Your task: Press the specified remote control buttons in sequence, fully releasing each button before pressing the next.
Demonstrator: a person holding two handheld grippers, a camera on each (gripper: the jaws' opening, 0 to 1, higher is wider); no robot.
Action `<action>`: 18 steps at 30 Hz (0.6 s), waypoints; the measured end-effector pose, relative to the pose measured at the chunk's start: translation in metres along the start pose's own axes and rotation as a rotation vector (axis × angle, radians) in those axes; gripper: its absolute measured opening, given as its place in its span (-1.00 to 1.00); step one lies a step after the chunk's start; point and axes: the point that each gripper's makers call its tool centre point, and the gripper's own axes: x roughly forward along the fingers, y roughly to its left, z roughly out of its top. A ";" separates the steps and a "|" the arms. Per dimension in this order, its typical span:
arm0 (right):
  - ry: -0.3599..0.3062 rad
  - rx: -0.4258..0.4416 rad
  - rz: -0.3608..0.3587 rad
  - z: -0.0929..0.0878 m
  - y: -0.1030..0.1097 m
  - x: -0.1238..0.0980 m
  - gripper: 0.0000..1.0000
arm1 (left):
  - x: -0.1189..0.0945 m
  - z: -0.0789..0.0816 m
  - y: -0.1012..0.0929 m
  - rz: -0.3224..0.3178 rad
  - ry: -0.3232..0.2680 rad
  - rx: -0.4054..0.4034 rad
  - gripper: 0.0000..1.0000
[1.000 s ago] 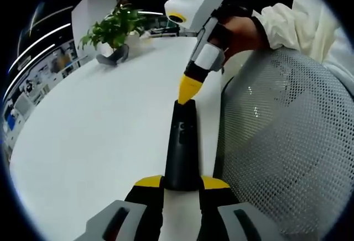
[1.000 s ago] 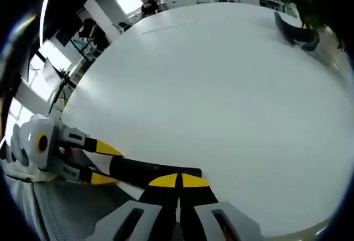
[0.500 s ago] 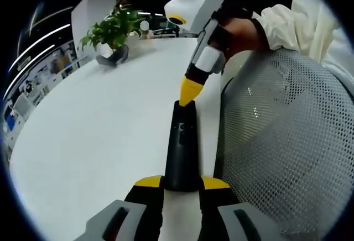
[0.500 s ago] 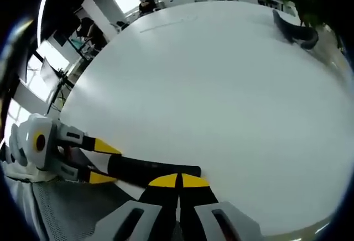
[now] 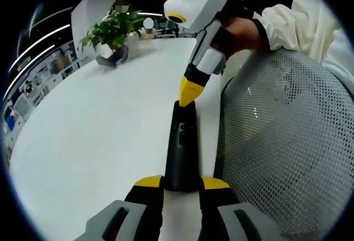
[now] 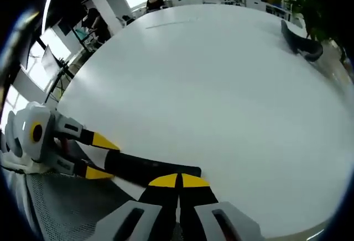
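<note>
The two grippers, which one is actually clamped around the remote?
The left gripper: its yellow-tipped jaws sit on either side of the black remote's near end. The right gripper has its jaws closed together, tip at the remote's far end.

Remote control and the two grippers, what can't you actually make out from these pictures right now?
- Remote control: button labels too small, left gripper view.
- Its far end: covered by the right gripper tips, so contact is unclear.
- Its near end: hidden between the left gripper fingers.
- Right gripper view: the remote is partly hidden behind that gripper's own closed tips.
</note>
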 end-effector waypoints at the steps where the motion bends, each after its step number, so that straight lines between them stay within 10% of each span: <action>1: 0.000 0.004 0.002 0.000 0.000 0.000 -1.00 | 0.000 0.000 0.000 -0.001 0.000 0.001 -0.52; 18: 0.025 -0.035 0.037 -0.001 0.012 0.000 -1.00 | 0.002 0.002 -0.001 -0.010 -0.009 0.012 -0.52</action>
